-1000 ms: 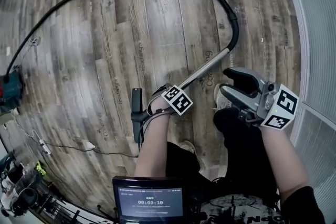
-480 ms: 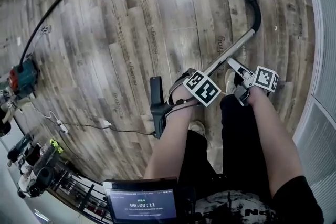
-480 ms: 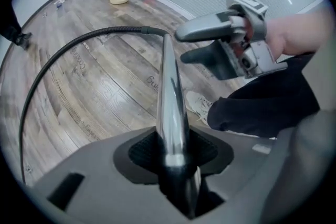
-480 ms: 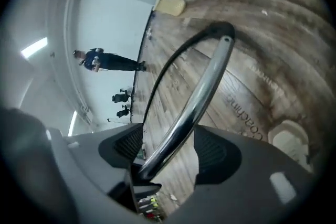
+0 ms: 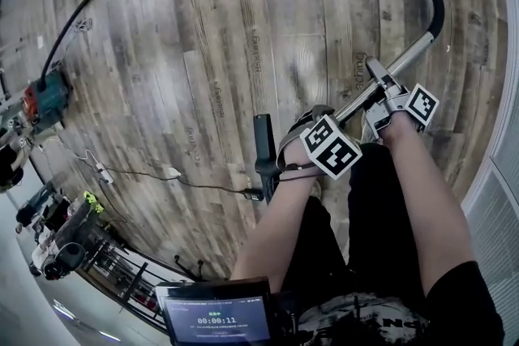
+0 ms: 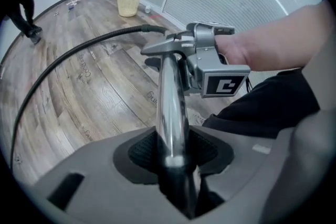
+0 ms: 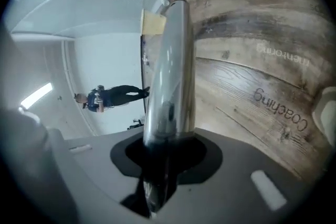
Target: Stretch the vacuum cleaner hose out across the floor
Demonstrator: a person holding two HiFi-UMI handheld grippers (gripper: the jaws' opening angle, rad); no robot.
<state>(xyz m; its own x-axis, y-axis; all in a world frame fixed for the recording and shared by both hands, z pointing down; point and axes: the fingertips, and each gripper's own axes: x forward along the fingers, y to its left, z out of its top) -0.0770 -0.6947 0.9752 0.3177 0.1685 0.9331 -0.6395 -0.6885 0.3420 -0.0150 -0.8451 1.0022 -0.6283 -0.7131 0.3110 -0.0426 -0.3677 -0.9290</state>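
The vacuum's metal wand (image 5: pixel 401 65) slants over the wooden floor, with a black floor nozzle (image 5: pixel 263 154) at its low end. A black hose (image 5: pixel 438 4) leaves its top end, arcs out of the head view and comes back down the left to the vacuum body (image 5: pixel 45 101). My left gripper (image 5: pixel 306 124) is shut on the wand's lower part; the tube (image 6: pixel 170 102) sits between its pads (image 6: pixel 142 152). My right gripper (image 5: pixel 379 79) is higher on the wand, its jaws closing with the tube (image 7: pixel 170 71) pressed between them. It also shows in the left gripper view (image 6: pixel 205 60).
A thin cable with a white plug (image 5: pixel 101 173) runs along the floor at the left. A rack of tools (image 5: pixel 65 247) stands at the lower left. A blind-covered wall (image 5: pixel 503 174) runs along the right. A pale basket (image 6: pixel 129 1) stands by the far wall, and a person (image 7: pixel 113 96) stands far off.
My right gripper, free and open a second ago, has come down onto the wand above the left gripper and closed round it. The left gripper keeps its hold.
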